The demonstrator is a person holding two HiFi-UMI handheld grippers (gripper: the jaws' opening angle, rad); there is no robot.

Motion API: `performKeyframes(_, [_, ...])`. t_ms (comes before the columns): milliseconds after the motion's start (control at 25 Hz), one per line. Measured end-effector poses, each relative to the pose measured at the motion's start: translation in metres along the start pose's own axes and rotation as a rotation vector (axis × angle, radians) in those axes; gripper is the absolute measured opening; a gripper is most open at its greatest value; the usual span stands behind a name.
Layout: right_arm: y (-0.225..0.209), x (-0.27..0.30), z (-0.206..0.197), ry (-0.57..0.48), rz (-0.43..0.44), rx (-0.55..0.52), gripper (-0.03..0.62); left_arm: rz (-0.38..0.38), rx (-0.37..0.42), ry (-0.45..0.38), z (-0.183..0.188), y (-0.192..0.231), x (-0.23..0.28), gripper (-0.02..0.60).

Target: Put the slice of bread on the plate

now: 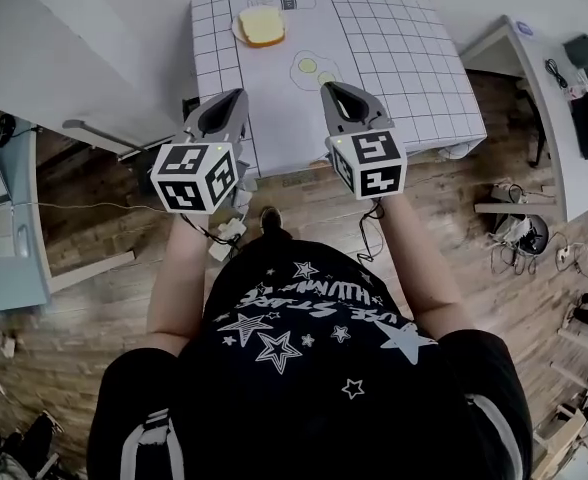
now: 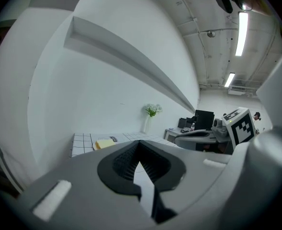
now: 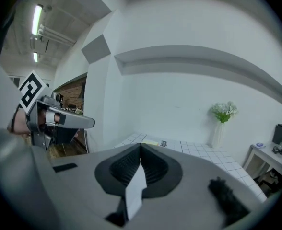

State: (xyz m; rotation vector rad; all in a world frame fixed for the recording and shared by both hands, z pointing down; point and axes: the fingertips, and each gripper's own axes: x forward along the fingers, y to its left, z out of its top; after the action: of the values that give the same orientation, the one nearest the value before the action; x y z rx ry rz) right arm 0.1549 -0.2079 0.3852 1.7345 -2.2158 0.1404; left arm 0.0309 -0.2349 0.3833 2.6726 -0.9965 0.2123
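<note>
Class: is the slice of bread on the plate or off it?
On the plate: in the head view the bread lies within the pale round plate, whose rim shows around it, on the checked table.

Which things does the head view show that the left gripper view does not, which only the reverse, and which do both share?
Only the head view: the person's star-printed shirt and the wooden floor. Only the left gripper view: a vase of flowers and ceiling lights. Both: the gridded table, the slice of bread at its far end, and the right claw.
</note>
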Motion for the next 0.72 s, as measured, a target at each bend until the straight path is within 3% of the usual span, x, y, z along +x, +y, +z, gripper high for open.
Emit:
performKeyframes(440, [0.019,-0.096,-0.014,-0.047,0.049,0.047,0.014,-0.013,0.069,0.015,-0.022,-0.083,-0.050,0.009])
performKeyframes(720, [0.051,-0.117,-0.022,-0.067,0.119,0.061,0.014,0.028,0.076,0.011,-0.031,-0.103,-0.092,0.009])
